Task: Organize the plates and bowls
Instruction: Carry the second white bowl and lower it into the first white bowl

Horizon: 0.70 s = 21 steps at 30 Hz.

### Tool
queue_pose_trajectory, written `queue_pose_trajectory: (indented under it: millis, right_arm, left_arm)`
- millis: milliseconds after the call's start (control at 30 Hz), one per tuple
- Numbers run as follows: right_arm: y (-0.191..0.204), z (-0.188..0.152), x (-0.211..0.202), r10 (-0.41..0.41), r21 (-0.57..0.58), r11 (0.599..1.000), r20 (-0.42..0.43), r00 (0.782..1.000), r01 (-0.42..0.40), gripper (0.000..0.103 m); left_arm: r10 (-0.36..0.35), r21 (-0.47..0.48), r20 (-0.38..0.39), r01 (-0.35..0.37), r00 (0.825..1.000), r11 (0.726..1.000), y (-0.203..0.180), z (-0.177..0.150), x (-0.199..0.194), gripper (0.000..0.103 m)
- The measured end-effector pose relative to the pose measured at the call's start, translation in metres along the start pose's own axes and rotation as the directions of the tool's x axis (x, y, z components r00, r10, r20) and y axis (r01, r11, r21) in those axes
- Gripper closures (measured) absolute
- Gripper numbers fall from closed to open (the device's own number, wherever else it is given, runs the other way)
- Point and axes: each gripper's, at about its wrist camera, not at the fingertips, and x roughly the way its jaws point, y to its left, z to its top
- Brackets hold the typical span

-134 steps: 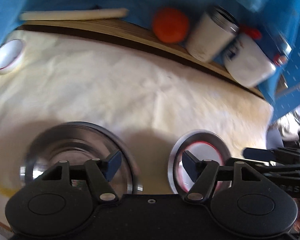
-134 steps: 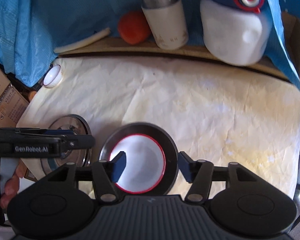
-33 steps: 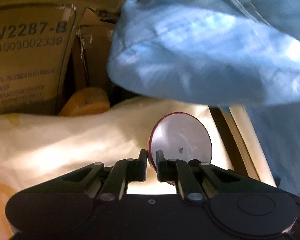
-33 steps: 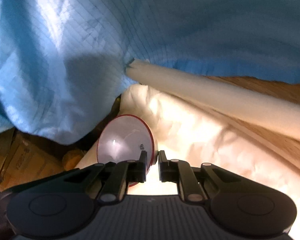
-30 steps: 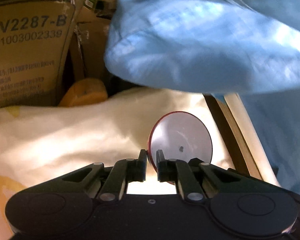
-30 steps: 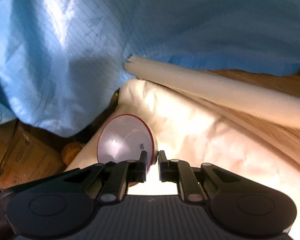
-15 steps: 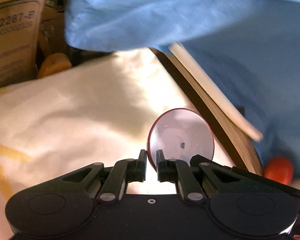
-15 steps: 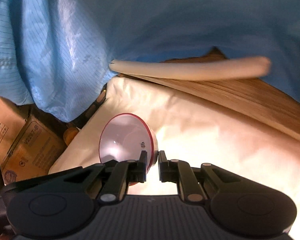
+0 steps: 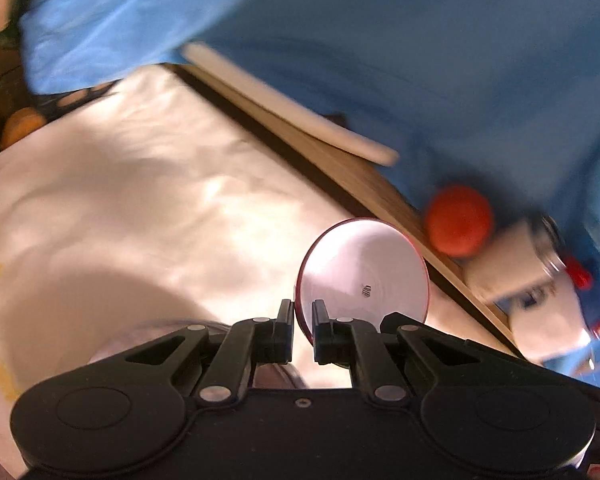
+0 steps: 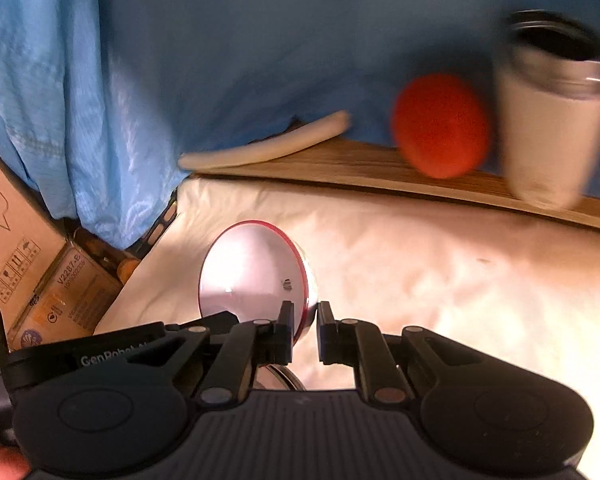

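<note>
We have the small red-rimmed bowl [image 9: 362, 276] pinched by its rim in both grippers at once. The left gripper [image 9: 300, 332] is clamped on the edge with the white inside facing its camera, and the right gripper [image 10: 304, 332] is clamped on the same edge, seeing the same white inside, the outer wall only a sliver at its right. The bowl hangs on edge above the cream cloth [image 9: 140, 200], clear of it, near the wooden ledge [image 10: 340, 168] where the orange ball [image 10: 440, 124] and the cup [image 10: 552, 120] stand. We judge it light and stiff, with a glossy, probably slippery wall (likely metal outside, though blur hides detail). The thin rim is the only sensible hold; a pinch there could let it swing, so we want it carried level and set down gently.
</note>
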Motion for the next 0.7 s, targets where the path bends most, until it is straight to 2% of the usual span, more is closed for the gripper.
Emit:
queue_pose_trajectory:
  millis: [167,367,533,700]
  right_arm:
    - [-0.023,-0.016,-0.04,-0.035,0.056,0.998,0.05,0.998,0.032,0.09]
    - [-0.045,-0.037,-0.069,-0.09,0.122,0.989,0.065,0.994,0.081,0.09]
    - [-0.056,-0.055,-0.085,-0.112,0.165,0.981,0.043,0.993,0.104,0.089]
    - [-0.063,-0.074,-0.091,-0.122,0.196,0.973,-0.006,0.993,0.121,0.088]
  left_arm:
    - [-0.056,0.081,-0.03,0.058,0.998,0.995,-0.033,-0.015,-0.007,0.095]
    - [-0.093,0.169,-0.075,0.105,0.993,0.98,-0.063,-0.033,-0.01,0.095]
    - [-0.105,0.218,-0.129,0.131,0.986,0.967,-0.075,-0.046,-0.011,0.095]
    - [-0.083,0.267,-0.177,0.129,0.981,0.955,-0.08,-0.059,-0.01,0.095]
